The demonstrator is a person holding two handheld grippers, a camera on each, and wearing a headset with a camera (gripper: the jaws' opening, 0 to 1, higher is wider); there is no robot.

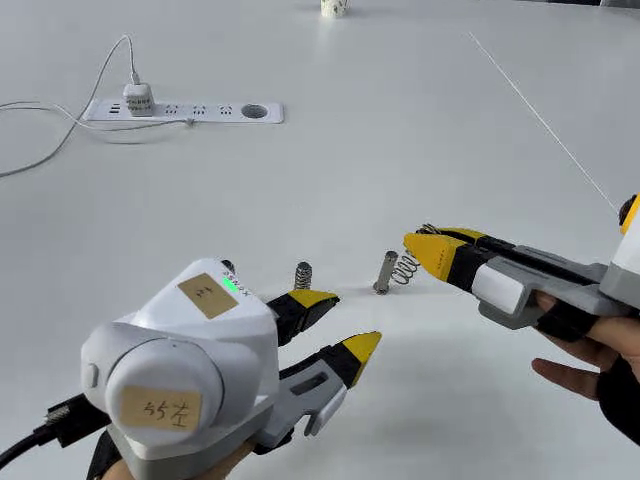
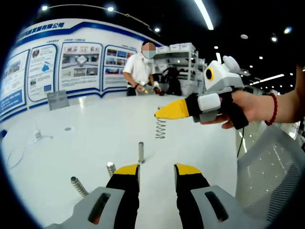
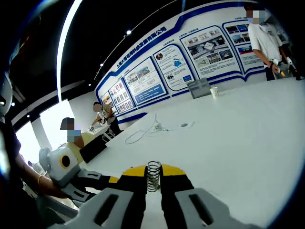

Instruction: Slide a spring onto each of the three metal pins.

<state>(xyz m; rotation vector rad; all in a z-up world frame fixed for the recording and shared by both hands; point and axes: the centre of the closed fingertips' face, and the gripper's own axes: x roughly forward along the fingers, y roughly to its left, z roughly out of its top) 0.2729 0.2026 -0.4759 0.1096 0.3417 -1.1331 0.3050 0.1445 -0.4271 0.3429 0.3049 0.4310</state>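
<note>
A bare metal pin (image 1: 385, 272) stands upright on the white table (image 1: 420, 130). Left of it is a second pin (image 1: 302, 275) with a spring on it. In the left gripper view the bare pin (image 2: 141, 152) stands ahead, with two spring-covered pins (image 2: 111, 168) (image 2: 79, 186) to its left. My right gripper (image 1: 415, 245) is shut on a loose spring (image 1: 405, 268), which hangs just right of the bare pin. That spring (image 3: 153, 175) sits pinched between the right jaws. My left gripper (image 1: 338, 322) is open, holds nothing, and hovers near the pins.
A white power strip (image 1: 185, 111) with a plugged charger and cable lies at the far left. A paper cup (image 1: 334, 7) stands at the table's far edge. People stand in the background (image 2: 139, 69). A mesh chair (image 2: 271, 171) is beside the table.
</note>
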